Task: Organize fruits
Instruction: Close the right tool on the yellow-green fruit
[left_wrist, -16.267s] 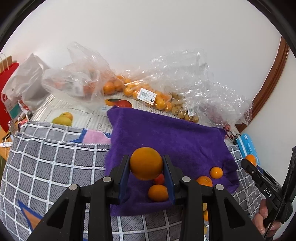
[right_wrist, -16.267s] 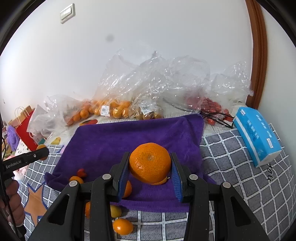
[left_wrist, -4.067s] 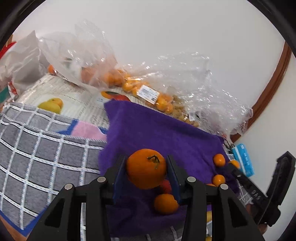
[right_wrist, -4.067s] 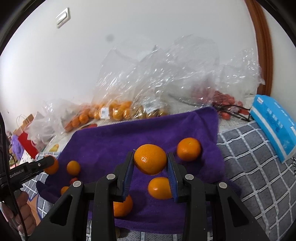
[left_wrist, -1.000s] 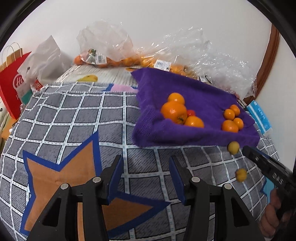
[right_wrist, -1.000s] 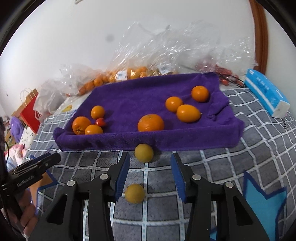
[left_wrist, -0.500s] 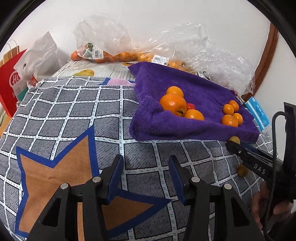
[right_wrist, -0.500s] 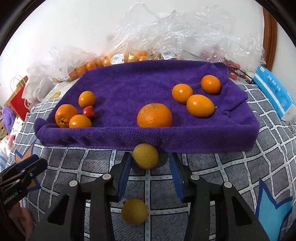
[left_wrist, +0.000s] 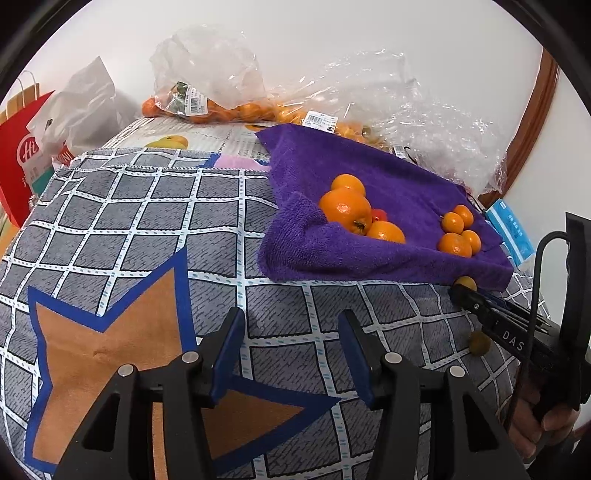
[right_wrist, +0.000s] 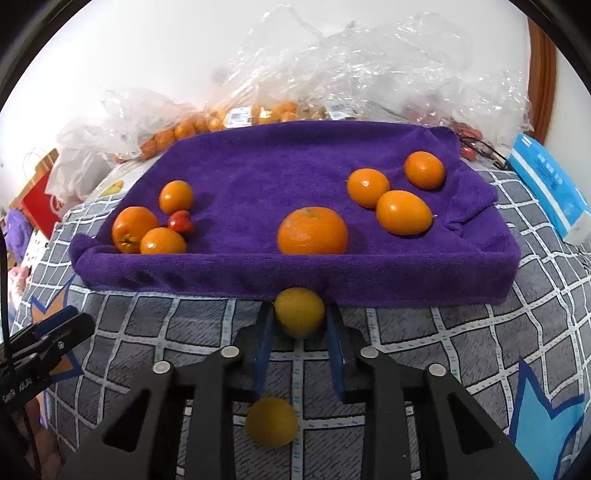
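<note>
Left wrist view: the left gripper (left_wrist: 291, 354) hangs wide open and empty over the checked cloth (left_wrist: 140, 221). At 1 o'clock lies the purple towel (left_wrist: 388, 184), with 3 oranges (left_wrist: 347, 210) and a small red fruit (left_wrist: 378, 215) in its near corner and 4 more (left_wrist: 458, 232) toward 2 o'clock. At 3 o'clock the right gripper (left_wrist: 461, 291) reaches to a yellow fruit (left_wrist: 466, 283) at the towel's edge; a second yellow fruit (left_wrist: 479, 343) lies just below it on the cloth.

Right wrist view: the right gripper (right_wrist: 299, 332) is partly closed, its pads either side of the yellow fruit (right_wrist: 300, 312) against the towel's (right_wrist: 295, 280) front fold at 12 o'clock; I cannot tell whether they touch it. The second fruit (right_wrist: 271, 421) sits at 6 o'clock. On the towel a big orange (right_wrist: 312, 230) is at 12 o'clock, 3 at 1 o'clock, 3 plus the red fruit (right_wrist: 181, 221) at 10 o'clock.
</note>
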